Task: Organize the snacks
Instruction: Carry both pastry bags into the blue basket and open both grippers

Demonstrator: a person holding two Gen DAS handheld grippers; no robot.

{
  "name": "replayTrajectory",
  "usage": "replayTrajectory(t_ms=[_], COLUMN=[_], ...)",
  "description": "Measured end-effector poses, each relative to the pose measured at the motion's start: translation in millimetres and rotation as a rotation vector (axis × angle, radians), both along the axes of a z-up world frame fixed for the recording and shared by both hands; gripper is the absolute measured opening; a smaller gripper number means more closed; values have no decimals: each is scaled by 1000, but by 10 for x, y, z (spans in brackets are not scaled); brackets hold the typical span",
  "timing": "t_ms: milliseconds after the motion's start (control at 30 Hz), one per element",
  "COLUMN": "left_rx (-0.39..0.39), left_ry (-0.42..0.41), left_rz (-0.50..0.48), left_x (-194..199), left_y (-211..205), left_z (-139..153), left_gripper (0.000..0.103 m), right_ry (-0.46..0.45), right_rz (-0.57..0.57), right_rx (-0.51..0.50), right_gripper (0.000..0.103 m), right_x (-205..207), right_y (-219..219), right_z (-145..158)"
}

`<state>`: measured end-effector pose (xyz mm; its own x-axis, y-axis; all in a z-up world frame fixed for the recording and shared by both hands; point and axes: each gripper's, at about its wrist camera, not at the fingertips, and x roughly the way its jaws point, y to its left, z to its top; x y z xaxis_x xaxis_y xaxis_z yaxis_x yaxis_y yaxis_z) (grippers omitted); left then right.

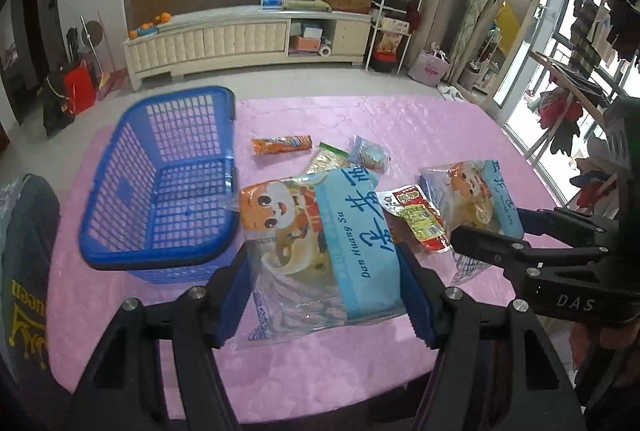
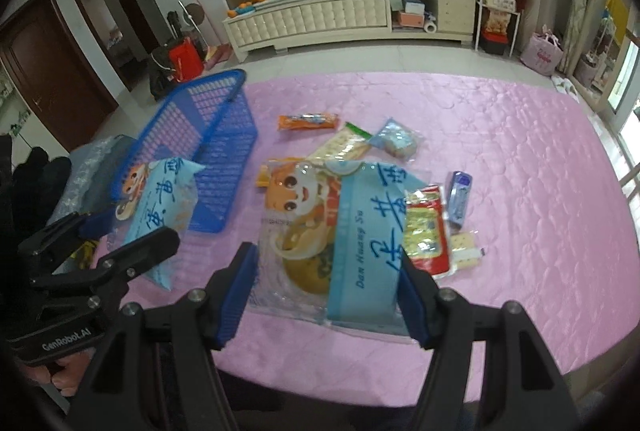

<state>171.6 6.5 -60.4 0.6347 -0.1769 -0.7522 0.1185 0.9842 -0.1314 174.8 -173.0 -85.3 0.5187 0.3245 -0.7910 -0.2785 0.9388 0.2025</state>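
**Left gripper.** The left gripper is closed on the first Dan Huang Su bag. Both blue pads press against the bag's side edges at its near end. In the left wrist view the bag's long axis runs from 6 o'clock to about 11 o'clock, and the cartoon-face end points away from the gripper. In the right wrist view this bag sits at 9 o'clock and overlaps the near end of the blue basket.

**Right gripper.** The right gripper is closed on the second Dan Huang Su bag. One pad touches each long edge near the clear bottom seal. The long axis runs from 6 o'clock to 12 o'clock with the face end farthest away. The printed band runs lengthwise along the right half.

**Work surface.** Both bags are over the pink table cover.
- The basket stands at 10 o'clock in the left wrist view, open side up.
- The orange stick packet lies crosswise at 12 o'clock.
- The green-topped cracker packet and the small clear packet lie just beside each other.
- The red-and-yellow packet touches the second bag's right edge.
- The blue bar lies just beyond the red-and-yellow packet, at 2 o'clock.
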Motion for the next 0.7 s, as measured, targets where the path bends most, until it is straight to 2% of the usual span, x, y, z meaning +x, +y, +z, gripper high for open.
replayTrajectory(t_ms=[300, 700], left_rx=[-61, -22], left_ry=[3, -6], left_rz=[9, 75], left_x=[-174, -78], left_y=[585, 1198], left_z=[221, 412], left_gripper=[65, 65], right_ry=[-31, -23], right_rz=[24, 94], right_rx=[36, 58], right_gripper=[70, 70], right_x=[-163, 58], right_y=[367, 948], right_z=[229, 417])
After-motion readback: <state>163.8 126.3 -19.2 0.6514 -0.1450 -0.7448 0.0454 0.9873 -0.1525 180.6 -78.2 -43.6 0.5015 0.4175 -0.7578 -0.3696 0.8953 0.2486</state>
